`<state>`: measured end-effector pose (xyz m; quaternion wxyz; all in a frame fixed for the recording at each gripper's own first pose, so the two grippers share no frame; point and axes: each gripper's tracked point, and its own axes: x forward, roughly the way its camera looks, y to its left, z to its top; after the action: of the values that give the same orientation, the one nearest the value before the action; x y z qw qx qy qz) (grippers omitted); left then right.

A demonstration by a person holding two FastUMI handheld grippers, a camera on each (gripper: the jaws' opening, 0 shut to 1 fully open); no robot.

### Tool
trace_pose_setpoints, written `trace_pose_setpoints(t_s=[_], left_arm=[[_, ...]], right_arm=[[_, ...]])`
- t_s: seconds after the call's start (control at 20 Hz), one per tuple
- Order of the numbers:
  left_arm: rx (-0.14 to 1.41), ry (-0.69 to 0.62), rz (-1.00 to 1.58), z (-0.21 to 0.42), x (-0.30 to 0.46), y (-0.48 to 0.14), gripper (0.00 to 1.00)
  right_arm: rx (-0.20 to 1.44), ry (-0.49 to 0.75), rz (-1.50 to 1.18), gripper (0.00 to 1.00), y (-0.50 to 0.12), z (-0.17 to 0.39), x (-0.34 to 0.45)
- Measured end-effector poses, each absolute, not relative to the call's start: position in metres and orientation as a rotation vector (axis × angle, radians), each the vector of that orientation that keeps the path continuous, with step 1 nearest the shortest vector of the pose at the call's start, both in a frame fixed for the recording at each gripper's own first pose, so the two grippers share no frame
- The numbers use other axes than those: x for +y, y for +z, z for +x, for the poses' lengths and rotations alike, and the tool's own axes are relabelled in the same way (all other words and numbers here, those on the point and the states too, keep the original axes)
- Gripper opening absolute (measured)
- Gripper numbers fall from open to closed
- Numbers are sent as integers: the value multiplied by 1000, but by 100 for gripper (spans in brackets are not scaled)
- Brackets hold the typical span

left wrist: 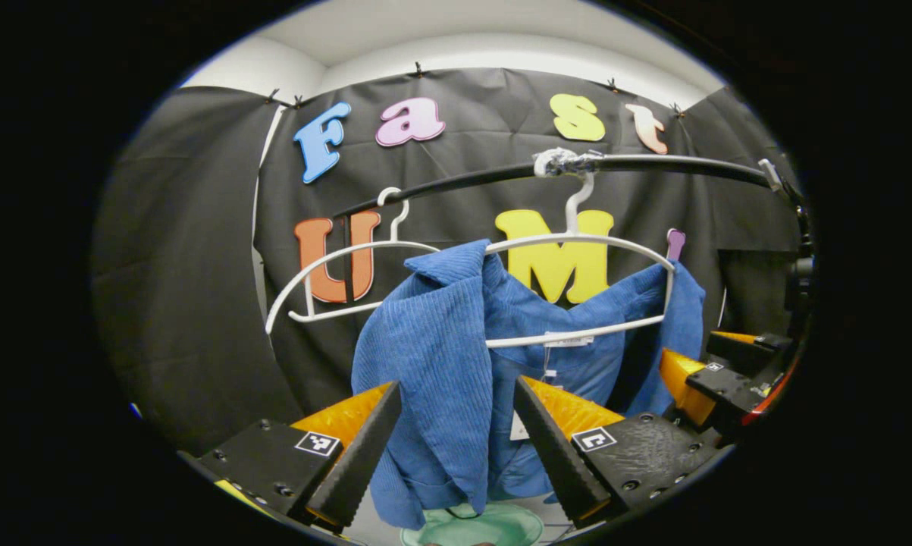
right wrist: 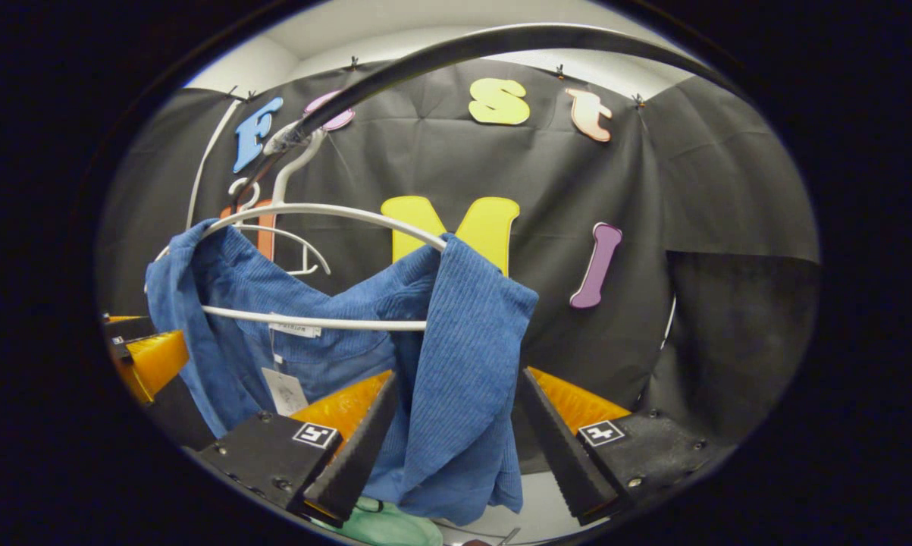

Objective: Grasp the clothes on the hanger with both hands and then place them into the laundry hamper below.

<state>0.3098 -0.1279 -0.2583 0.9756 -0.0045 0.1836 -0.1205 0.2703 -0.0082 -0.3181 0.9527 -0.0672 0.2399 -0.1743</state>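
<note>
A blue corduroy garment (left wrist: 425,349) hangs on a white hanger (left wrist: 577,240) hooked over a black rail (left wrist: 653,163). My left gripper (left wrist: 459,455) is open, its fingers straddling one hanging shoulder fold of the garment. In the right gripper view the same garment (right wrist: 463,356) drapes off the other end of the hanger (right wrist: 319,211). My right gripper (right wrist: 459,451) is open with that fold between its fingers. The right gripper (left wrist: 698,371) also appears at the far right of the left gripper view. A green laundry hamper (left wrist: 471,528) sits directly below, partly hidden by cloth.
A second, bare white hanger (left wrist: 334,280) hangs on the rail beside the loaded one. A white tag (right wrist: 285,390) dangles inside the garment. The booth's black cloth wall stands close behind. The hamper's rim (right wrist: 387,528) shows between the right gripper's fingers.
</note>
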Motion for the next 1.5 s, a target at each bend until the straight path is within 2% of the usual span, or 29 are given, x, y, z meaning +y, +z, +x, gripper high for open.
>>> trace_pose_setpoints(t_s=[0.35, 0.5, 0.6, 0.75, 0.8, 0.85, 0.9, 0.95, 1.0, 1.05, 1.1, 1.15, 1.2, 1.25, 1.3, 1.5], left_arm=[[395, -153, 0, 339, -126, -274, 97], [376, -131, 20, 347, -121, -273, 94], [374, -132, 28, 345, -119, -273, 75], [368, -98, 39, 343, -107, -274, 43], [370, -110, 31, 342, -110, -273, 33], [375, -133, 25, 341, -113, -273, 22], [370, -150, 27, 342, -114, -271, 17], [367, -151, 32, 341, -111, -270, 17], [366, -168, 34, 343, -112, -270, 7], [374, -184, 32, 340, -113, -269, 8], [371, -184, 36, 339, -111, -266, 8], [366, -179, 48, 340, -106, -264, 12], [351, -164, 68, 344, -100, -260, 12], [337, -149, 89, 346, -93, -255, 3], [324, -134, 107, 349, -87, -249, 8], [283, -83, 134, 359, -60, -228, 8]], right_arm=[[457, -396, -215, 99, -324, 290, -20], [436, -413, -294, 90, -323, 293, -28], [426, -427, -346, 81, -321, 289, -35], [410, -431, -408, 51, -318, 287, -46], [408, -429, -422, 48, -318, 286, -49], [405, -425, -430, 37, -316, 285, -51], [403, -424, -435, 33, -315, 285, -53], [399, -421, -438, 29, -314, 284, -54], [395, -415, -441, 25, -313, 284, -54], [390, -407, -448, 20, -312, 284, -54], [381, -408, -458, 20, -310, 283, -56], [371, -410, -468, 17, -309, 283, -55], [364, -412, -473, 15, -306, 283, -55], [358, -421, -478, 13, -305, 283, -56], [351, -430, -487, 12, -302, 282, -59], [326, -457, -539, 11, -286, 278, -80]])
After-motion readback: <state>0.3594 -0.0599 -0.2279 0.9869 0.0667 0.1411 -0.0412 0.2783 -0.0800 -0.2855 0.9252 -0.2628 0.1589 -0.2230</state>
